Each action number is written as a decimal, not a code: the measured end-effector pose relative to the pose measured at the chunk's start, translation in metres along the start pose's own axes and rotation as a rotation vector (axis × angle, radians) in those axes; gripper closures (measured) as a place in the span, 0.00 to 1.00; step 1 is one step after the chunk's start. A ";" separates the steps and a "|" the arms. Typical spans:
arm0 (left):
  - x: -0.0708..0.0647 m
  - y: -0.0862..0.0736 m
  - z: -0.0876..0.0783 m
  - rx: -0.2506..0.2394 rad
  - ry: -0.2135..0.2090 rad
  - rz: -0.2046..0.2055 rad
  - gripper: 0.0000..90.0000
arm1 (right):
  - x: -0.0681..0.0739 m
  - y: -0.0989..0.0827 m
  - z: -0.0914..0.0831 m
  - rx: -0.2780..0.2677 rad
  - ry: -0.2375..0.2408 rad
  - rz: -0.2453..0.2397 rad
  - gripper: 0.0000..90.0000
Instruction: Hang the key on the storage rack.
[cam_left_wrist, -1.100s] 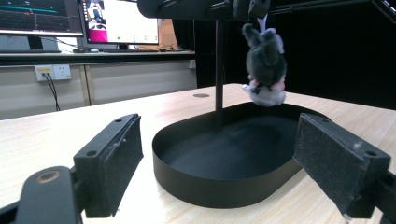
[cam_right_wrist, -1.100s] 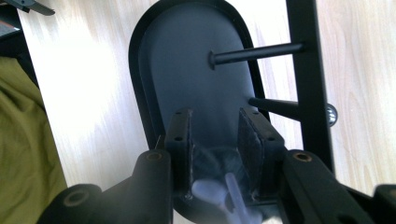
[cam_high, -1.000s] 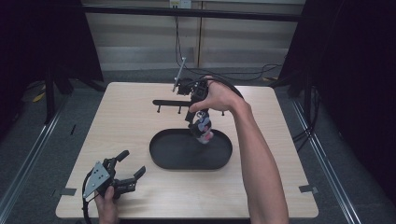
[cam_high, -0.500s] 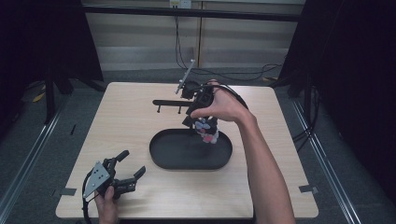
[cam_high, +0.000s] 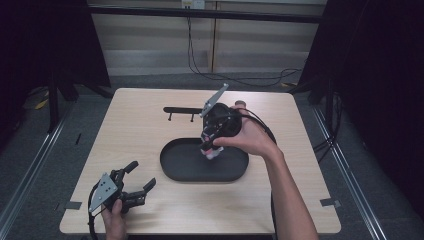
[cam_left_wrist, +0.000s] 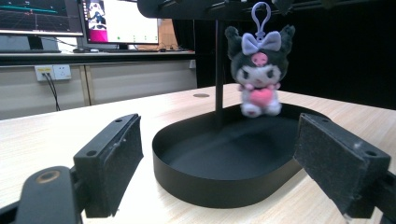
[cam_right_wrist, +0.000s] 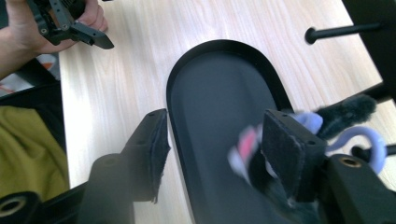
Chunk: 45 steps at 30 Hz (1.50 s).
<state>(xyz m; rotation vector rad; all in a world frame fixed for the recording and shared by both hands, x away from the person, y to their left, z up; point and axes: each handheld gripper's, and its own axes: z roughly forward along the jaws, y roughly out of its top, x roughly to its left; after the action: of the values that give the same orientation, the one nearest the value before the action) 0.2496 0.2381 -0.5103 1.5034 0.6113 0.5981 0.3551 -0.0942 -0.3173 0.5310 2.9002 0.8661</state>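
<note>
Both my tongs show from the high view. My left tongs (cam_high: 138, 178) sit near the front left corner of the tabletop (cam_high: 140, 135), to the left of the black tray (cam_high: 175, 167), and their jaws are apart with nothing between them. My right tongs (cam_high: 212, 145) hang over the tray's back edge, held in my right hand (cam_high: 250, 137). A small plush toy (cam_high: 209, 151) is just under them, at the back of the tray. From up here I cannot tell if those jaws are pressing on it. Behind the tray stands a black rack (cam_high: 182, 110).

Next, the left gripper view. My left tongs (cam_left_wrist: 233, 158) are wide apart, and the tray (cam_left_wrist: 205, 184) lies just beyond them. The plush toy (cam_left_wrist: 259, 70) has a purple bow and a pink heart. It is at the far side of the tray, with a purple clip on its head.

Last, the right gripper view. My right tongs (cam_right_wrist: 212, 154) are open over the tray (cam_right_wrist: 187, 74). The plush toy (cam_right_wrist: 327, 123) is blurry, beside the right jaw, not between the two. My left hand (cam_right_wrist: 28, 28) is far off past the tray.
</note>
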 end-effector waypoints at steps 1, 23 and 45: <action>0.000 0.000 0.000 0.000 0.000 0.000 0.17 | 0.002 -0.004 0.001 -0.014 -0.004 -0.002 0.40; 0.000 0.000 0.000 0.000 0.000 0.000 0.17 | 0.047 -0.122 0.030 -0.410 -0.198 0.186 0.16; 0.000 0.000 0.000 -0.001 0.005 0.003 0.17 | 0.083 -0.226 0.083 -0.821 -0.671 0.428 0.16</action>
<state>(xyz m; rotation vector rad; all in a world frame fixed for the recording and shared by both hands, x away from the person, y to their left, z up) 0.2496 0.2382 -0.5103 1.5021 0.6129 0.6048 0.2212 -0.1989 -0.5068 1.0745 1.6614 1.4472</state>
